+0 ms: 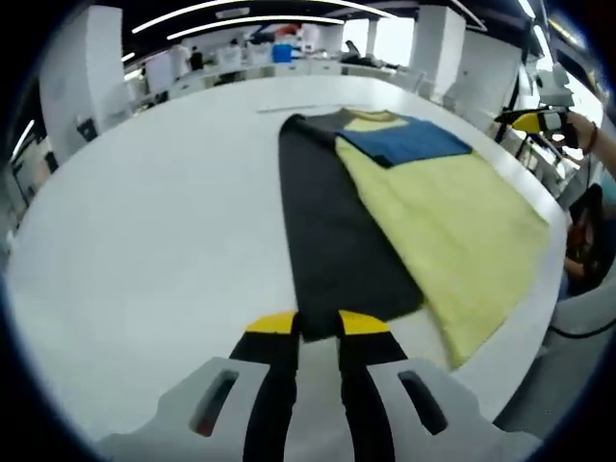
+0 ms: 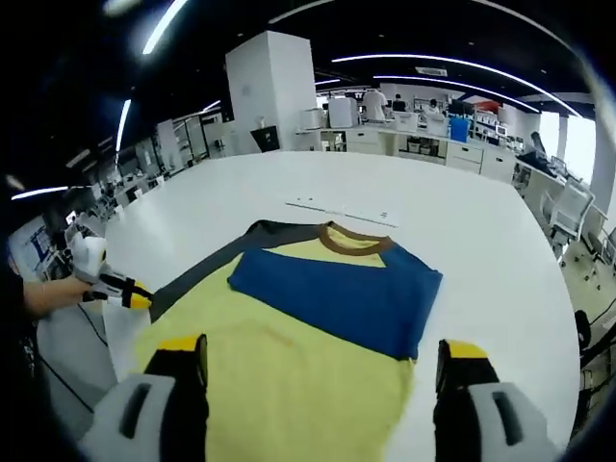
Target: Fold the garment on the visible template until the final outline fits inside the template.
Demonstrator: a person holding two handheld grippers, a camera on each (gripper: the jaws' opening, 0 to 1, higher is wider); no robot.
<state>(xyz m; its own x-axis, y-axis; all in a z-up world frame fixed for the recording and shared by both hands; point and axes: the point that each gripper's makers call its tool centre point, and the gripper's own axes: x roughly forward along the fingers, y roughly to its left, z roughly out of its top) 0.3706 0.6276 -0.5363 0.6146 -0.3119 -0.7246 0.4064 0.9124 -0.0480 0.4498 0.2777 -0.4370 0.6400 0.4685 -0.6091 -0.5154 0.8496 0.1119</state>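
A yellow shirt [image 2: 289, 385] with a brown collar [image 2: 356, 238] lies flat on the white table [image 2: 481, 212]. A blue part [image 2: 337, 289] is folded across its chest. A dark grey strip [image 1: 327, 221] runs along one side of the yellow cloth [image 1: 452, 231]; I cannot tell whether it belongs to the shirt or lies under it. My left gripper [image 1: 318, 323] has its jaws close together on the near end of that strip, and it appears as a yellow-tipped tool [image 2: 120, 292] at the strip's edge. My right gripper [image 2: 324, 351] hangs wide open over the yellow hem, seen from across the table too [image 1: 539, 120].
A thin white strip [image 2: 346, 210] lies on the table beyond the collar. A hand [image 2: 48, 294] holds the left tool at the table's edge. The table edge [image 1: 520, 366] runs close to the shirt's hem. Desks, pillars and chairs [image 2: 568, 217] stand around the table.
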